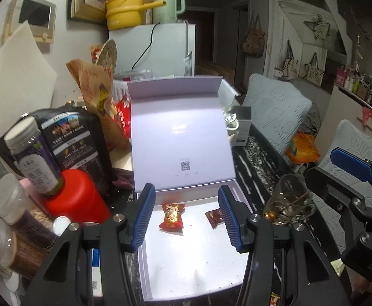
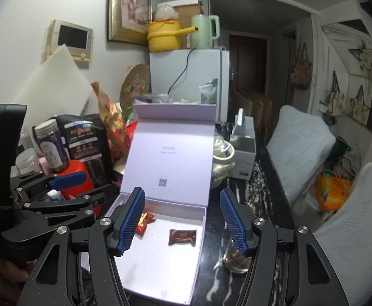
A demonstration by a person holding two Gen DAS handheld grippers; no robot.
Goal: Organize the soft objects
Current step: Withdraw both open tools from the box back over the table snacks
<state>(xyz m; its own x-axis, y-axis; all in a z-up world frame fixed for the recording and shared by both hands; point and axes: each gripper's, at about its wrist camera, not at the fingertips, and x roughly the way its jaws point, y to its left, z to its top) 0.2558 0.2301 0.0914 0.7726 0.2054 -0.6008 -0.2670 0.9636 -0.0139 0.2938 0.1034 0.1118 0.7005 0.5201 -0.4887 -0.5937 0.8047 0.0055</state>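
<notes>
Both tools hang above the open white box (image 1: 186, 275) with jaws apart and empty; the red snack packet (image 1: 172, 216) lies far-left inside, long axis near-to-far, nearer the left tool (image 1: 186, 219); the brown packet (image 2: 182, 236) lies crosswise, nearer the right tool (image 2: 183, 223).

White box (image 1: 198, 267), red snack packet (image 1: 172, 216), brown packet (image 2: 182, 236), blue-padded tools

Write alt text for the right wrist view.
An open white cardboard box with its lid upright holds a red snack packet and a brown wrapped sweet, seen between the empty, open right gripper. The left gripper is at left, a clear glass cup at right.
</notes>
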